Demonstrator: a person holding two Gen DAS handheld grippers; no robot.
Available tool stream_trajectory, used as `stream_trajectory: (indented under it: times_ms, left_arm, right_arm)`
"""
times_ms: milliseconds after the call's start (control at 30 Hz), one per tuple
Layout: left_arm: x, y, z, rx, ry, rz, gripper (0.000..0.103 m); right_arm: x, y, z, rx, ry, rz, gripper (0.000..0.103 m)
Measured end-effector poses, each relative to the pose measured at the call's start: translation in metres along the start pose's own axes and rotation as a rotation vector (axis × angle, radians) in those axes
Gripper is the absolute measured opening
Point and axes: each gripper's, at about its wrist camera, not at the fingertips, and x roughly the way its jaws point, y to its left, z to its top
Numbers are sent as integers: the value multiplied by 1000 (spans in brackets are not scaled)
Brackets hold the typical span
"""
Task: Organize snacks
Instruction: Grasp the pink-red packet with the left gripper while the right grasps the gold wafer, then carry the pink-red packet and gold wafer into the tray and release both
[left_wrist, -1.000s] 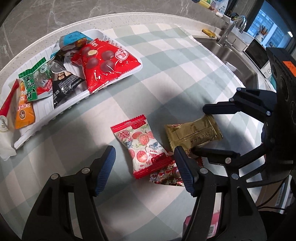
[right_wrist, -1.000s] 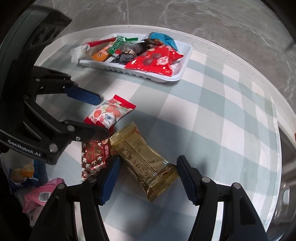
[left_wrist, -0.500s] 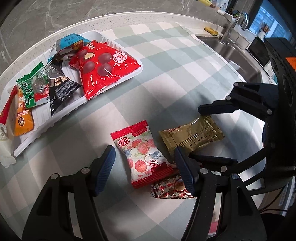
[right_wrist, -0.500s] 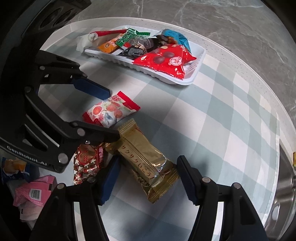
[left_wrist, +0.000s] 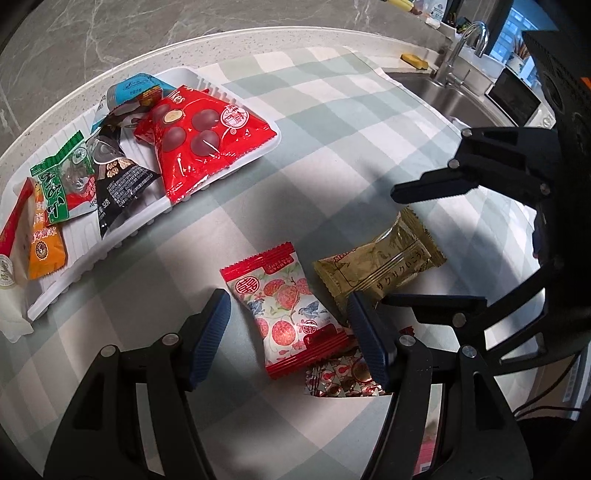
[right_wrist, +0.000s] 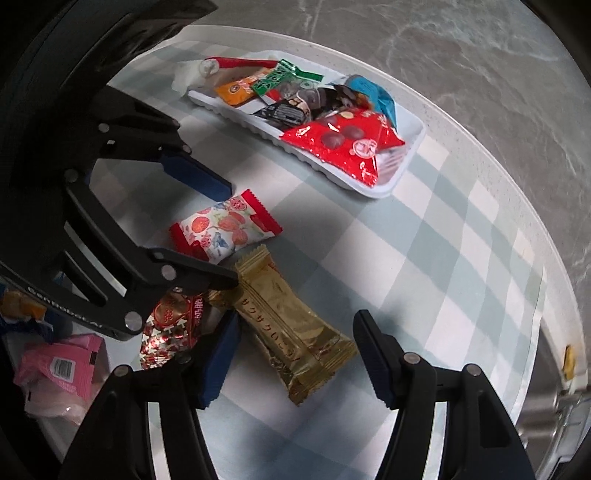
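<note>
Gold wrapper (right_wrist: 295, 328), red-floral packet (left_wrist: 286, 306), green-white checked cloth (left_wrist: 332, 122).

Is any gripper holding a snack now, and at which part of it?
Nothing is held. The left gripper is open around the lychee packet; the right gripper is open around the gold packet.

Left claw (left_wrist: 288, 332) and right claw (right_wrist: 291, 354), lower frame: matte black linkage arms, silver screw heads, ribbed dark-blue pads (left_wrist: 208, 334). White lettering on black housing, left edge of right-wrist view.

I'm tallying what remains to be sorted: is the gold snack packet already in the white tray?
No, the gold snack packet lies on the checked cloth between the open right tongs, apart from the white tray.
</note>
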Motion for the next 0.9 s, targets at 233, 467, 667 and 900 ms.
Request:
stream_trajectory:
  times_ms: [233, 467, 667, 900]
  left_arm:
    - [-1, -1, -2, 15, -3, 0, 64]
    - [-3, 2, -4, 29, -20, 30, 43]
    - [-6, 8, -7, 6, -33, 16, 33]
    - [-13, 20, -12, -57, -45, -32, 32]
  right_arm:
    - [13, 0, 6, -35, 19, 41, 67]
    - [18, -21, 0, 93, -3, 173, 43]
    - [18, -38, -11, 242, -32, 230, 34]
    - [7, -56, -33, 457, -112, 374, 34]
